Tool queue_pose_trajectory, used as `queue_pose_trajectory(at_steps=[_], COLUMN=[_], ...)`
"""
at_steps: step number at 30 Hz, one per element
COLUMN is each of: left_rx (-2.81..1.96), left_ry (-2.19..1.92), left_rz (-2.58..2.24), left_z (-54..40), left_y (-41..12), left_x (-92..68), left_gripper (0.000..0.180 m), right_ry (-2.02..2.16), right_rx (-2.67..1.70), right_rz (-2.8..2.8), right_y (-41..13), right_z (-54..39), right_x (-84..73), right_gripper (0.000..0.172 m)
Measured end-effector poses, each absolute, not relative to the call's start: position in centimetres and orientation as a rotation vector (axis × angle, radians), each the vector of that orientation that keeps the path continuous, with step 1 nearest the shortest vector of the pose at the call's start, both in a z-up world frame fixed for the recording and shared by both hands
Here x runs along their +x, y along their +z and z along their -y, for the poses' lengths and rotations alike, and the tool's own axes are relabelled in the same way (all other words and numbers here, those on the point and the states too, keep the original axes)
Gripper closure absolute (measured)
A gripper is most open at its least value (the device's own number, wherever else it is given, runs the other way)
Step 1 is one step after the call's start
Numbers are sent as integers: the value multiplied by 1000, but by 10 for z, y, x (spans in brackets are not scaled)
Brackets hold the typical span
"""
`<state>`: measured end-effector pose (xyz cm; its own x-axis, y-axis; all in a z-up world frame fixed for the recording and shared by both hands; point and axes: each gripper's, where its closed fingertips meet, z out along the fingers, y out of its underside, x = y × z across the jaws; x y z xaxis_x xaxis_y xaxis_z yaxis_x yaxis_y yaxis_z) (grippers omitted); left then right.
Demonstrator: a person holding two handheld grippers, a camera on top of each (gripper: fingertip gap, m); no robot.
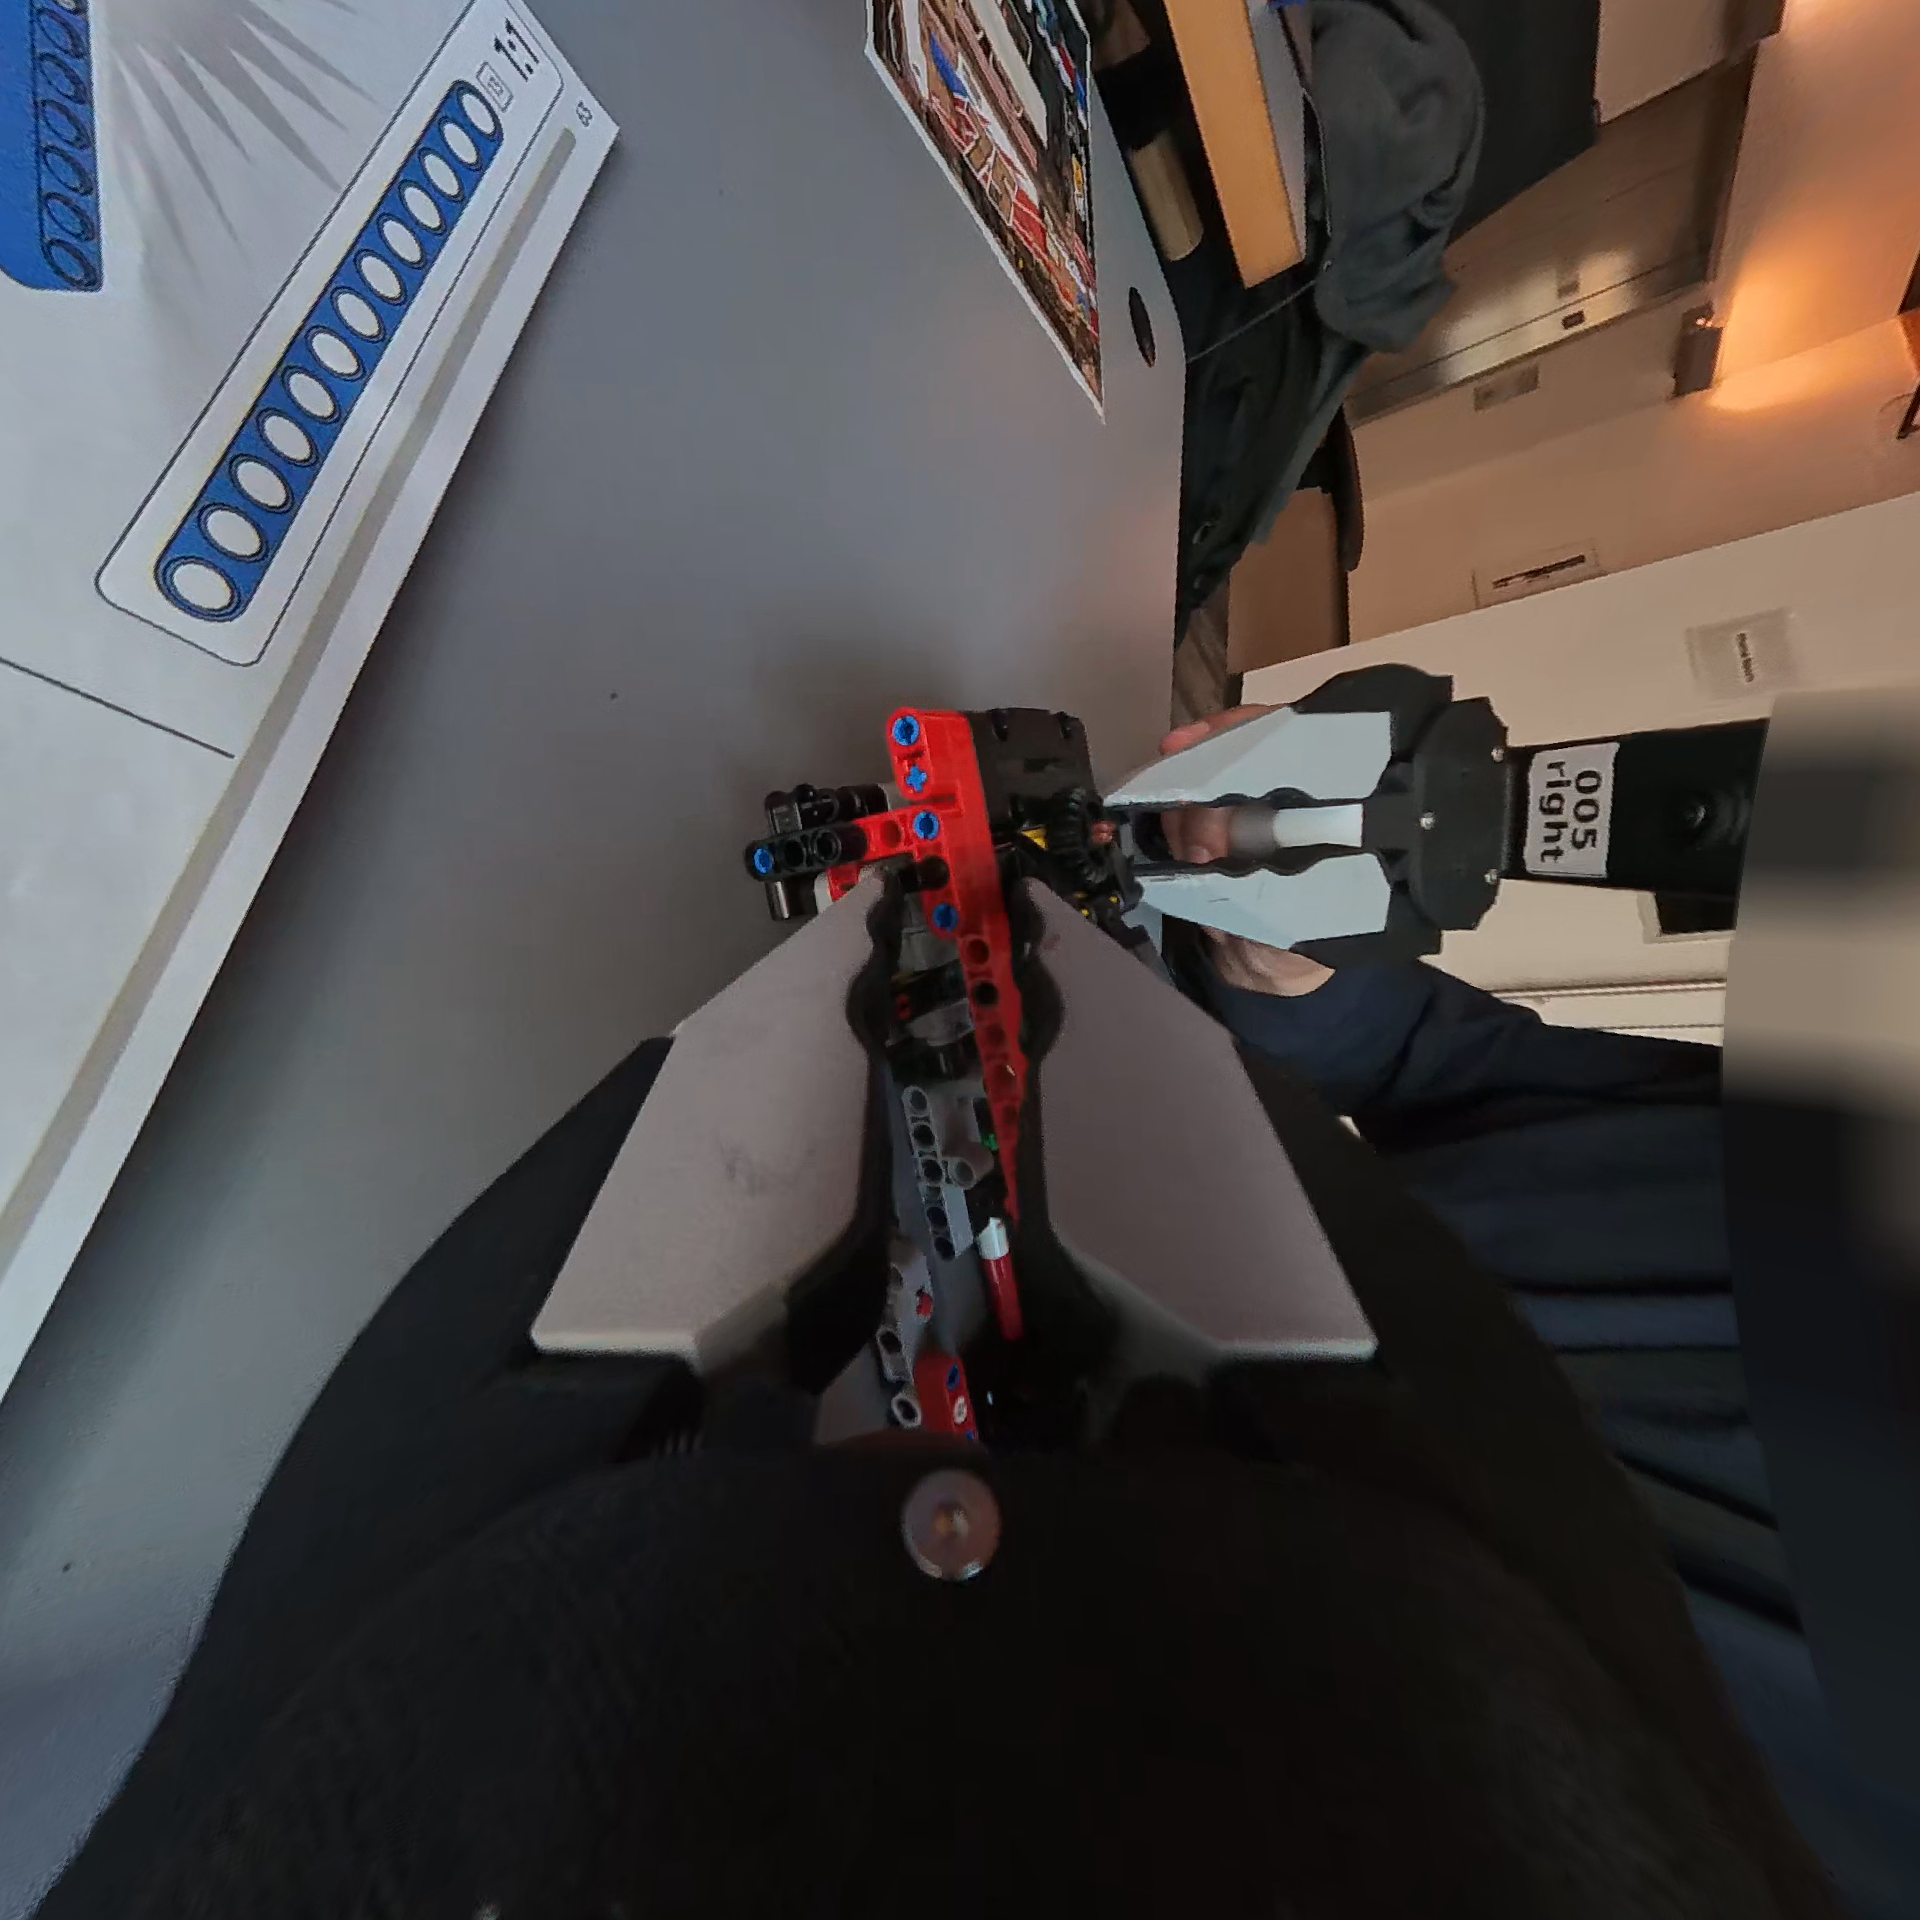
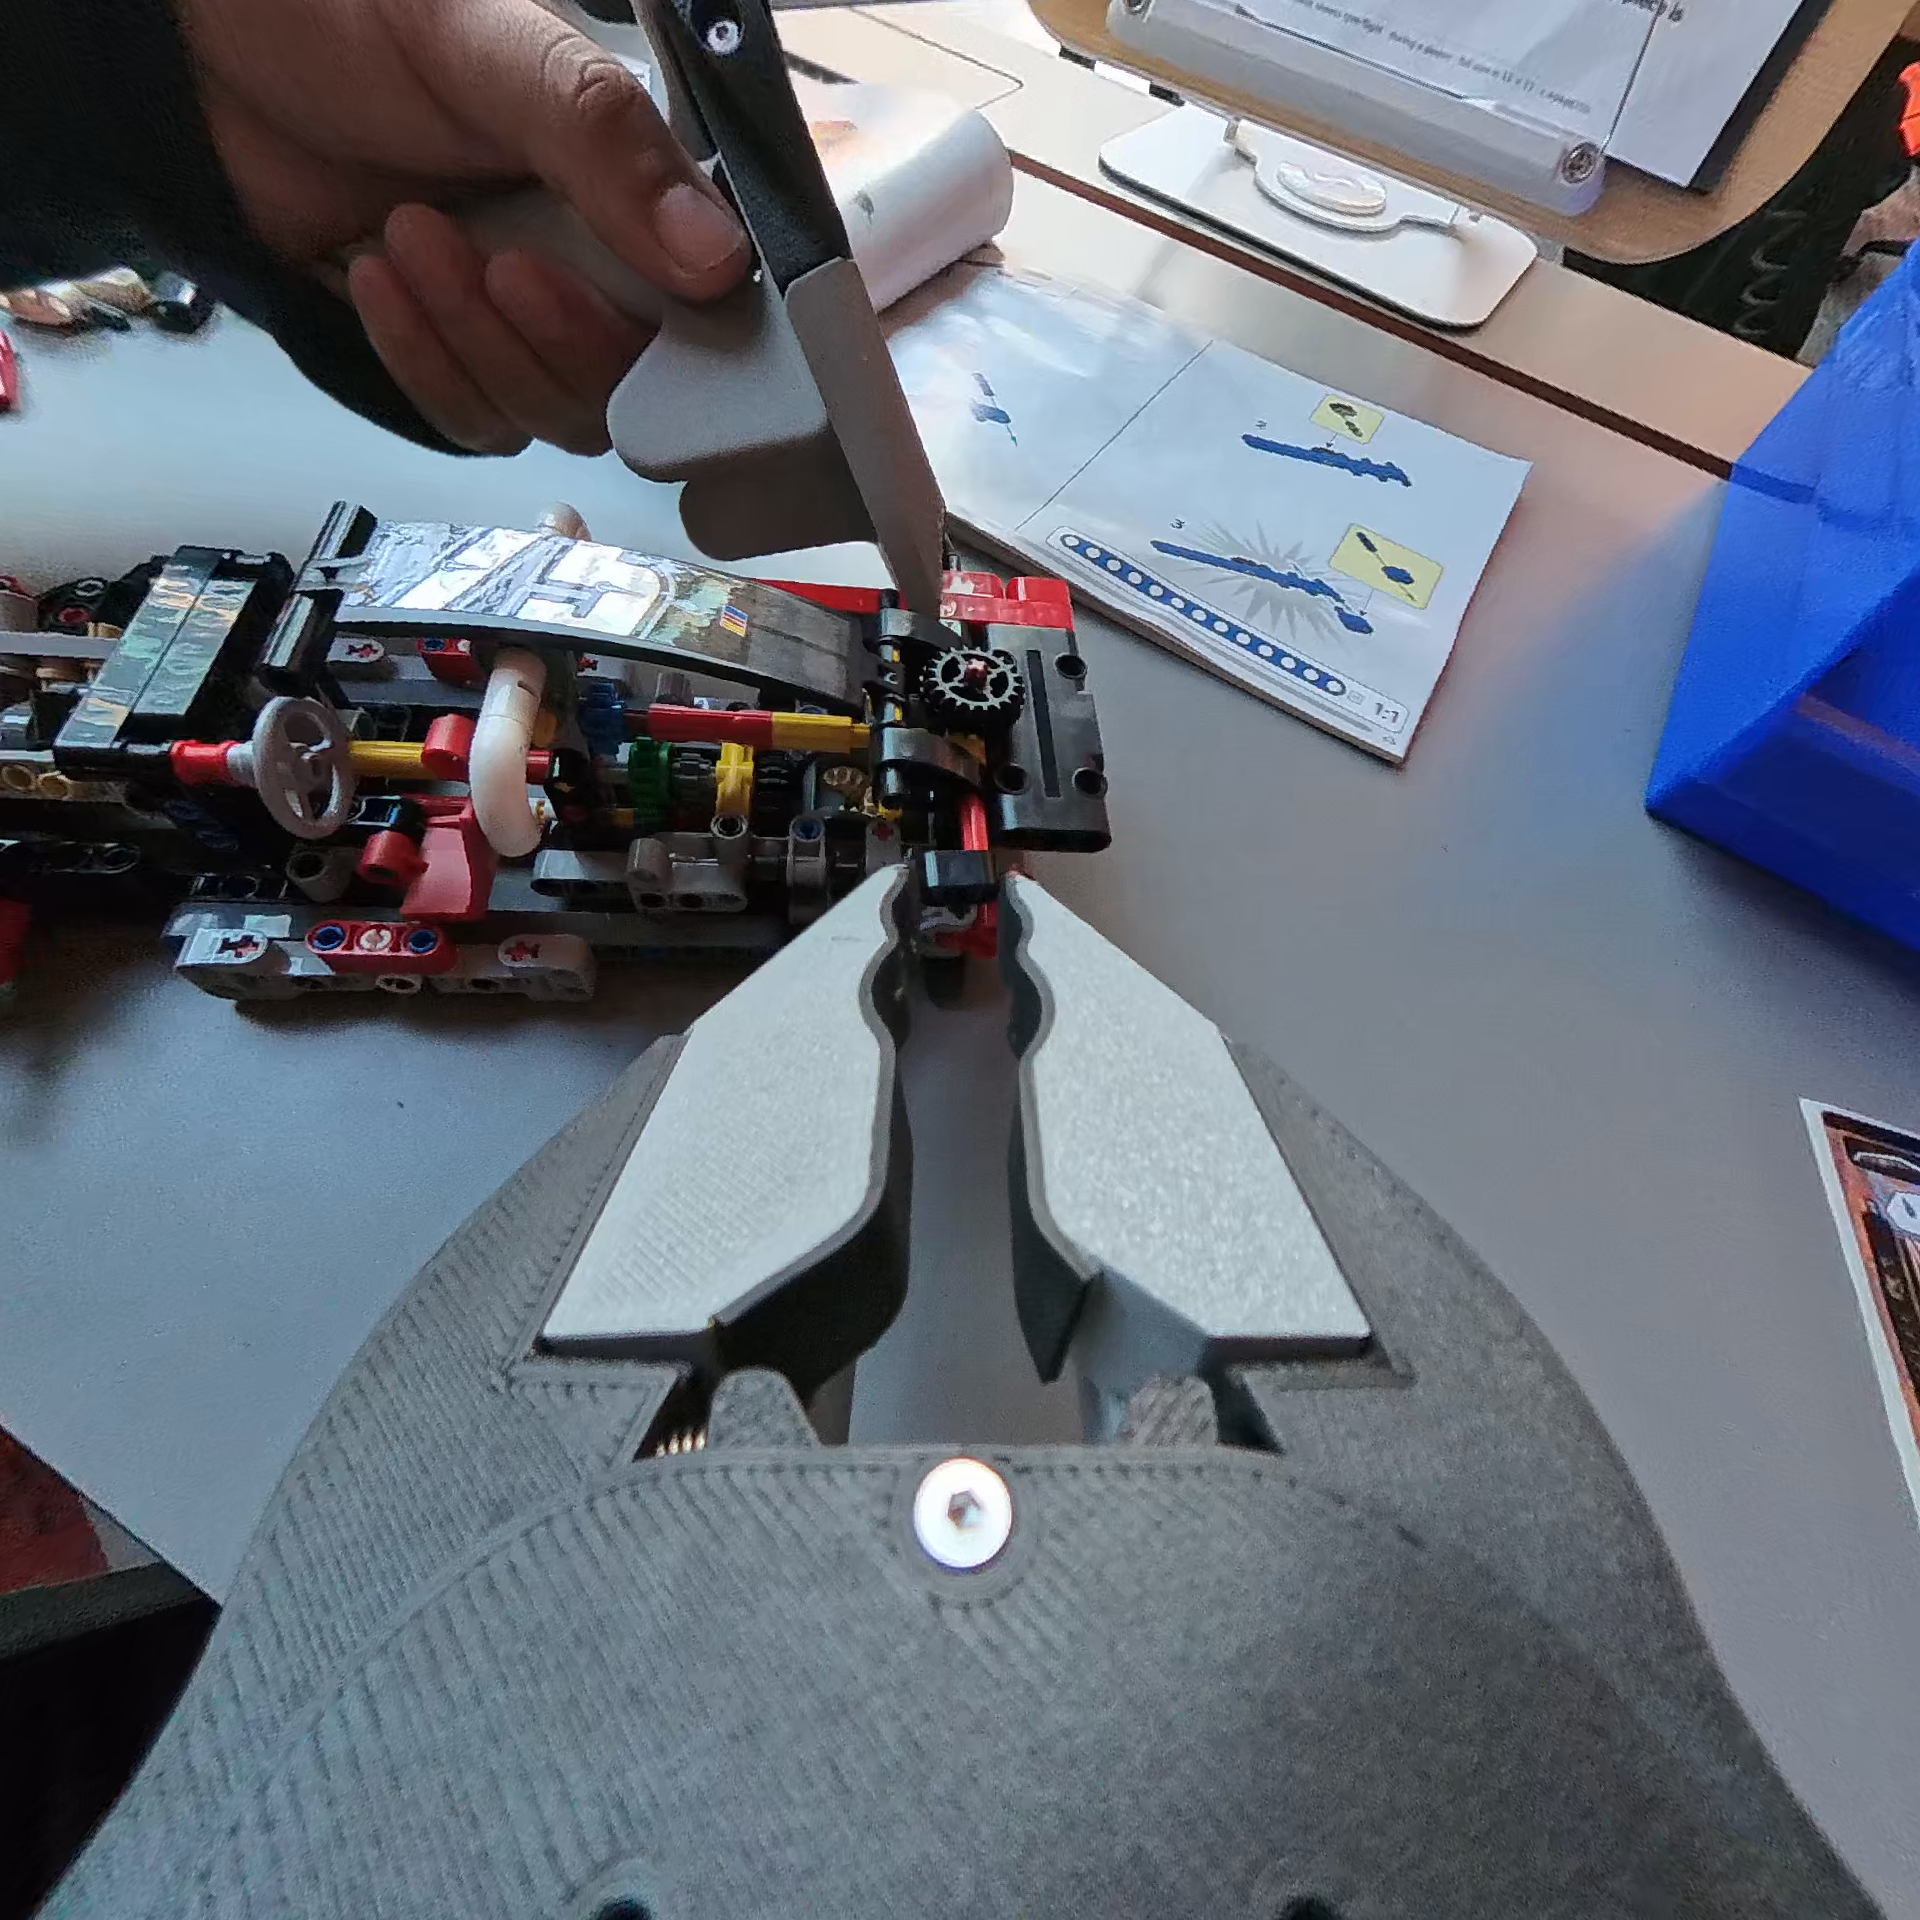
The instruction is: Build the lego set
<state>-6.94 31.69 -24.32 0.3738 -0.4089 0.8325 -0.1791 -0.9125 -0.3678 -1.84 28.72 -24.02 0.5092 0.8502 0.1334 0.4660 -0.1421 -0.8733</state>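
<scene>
Left tool (image 1: 951,914) narrowly parted, clamping red beam (image 1: 961,862).

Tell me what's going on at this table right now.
A person holds a gripper in each hand over a brick-built car model on a grey table. The left gripper is closed on the model's red beam at the front end. The right gripper pinches a small red and black part at the same end. An open instruction booklet lies nearby.
</scene>
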Motion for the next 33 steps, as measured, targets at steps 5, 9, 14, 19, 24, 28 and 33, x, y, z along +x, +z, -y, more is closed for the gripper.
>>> queue_pose_trajectory(at_steps=[5, 9, 14, 19, 24, 28, 33], left_rx=[-2390, -2368, -2358, -2352, -2338, -2312, -2284], left_ry=[-1555, -1512, -1560, -1649, -1615, -1635, -1651], left_rz=[-454, -405, -360, -351, -345, -288, -247], left_z=[-317, -315, -314, -311, -314, -315, -315], left_y=[-243, -242, -241, -241, -242, -242, -241], left_x=[-70, -70, -71, -70, -68, -67, -67], left_gripper=[164, 167, 167, 164, 166, 167, 167], right_ry=[494, 481, 488, 478, 472, 501, 458], right_rx=[-1783, -1781, -1785, -1778, -1787, -1803, -1792], right_rz=[1097, 1100, 1102, 1109, 1100, 1094, 1102], right_y=[-240, -241, -241, -241, -242, -243, -244], right_z=[-288, -287, -288, -287, -289, -289, -290], right_x=[-19, -20, -21, -22, -22, -21, -21], right_gripper=[160, 160, 160, 160, 160, 160, 160])
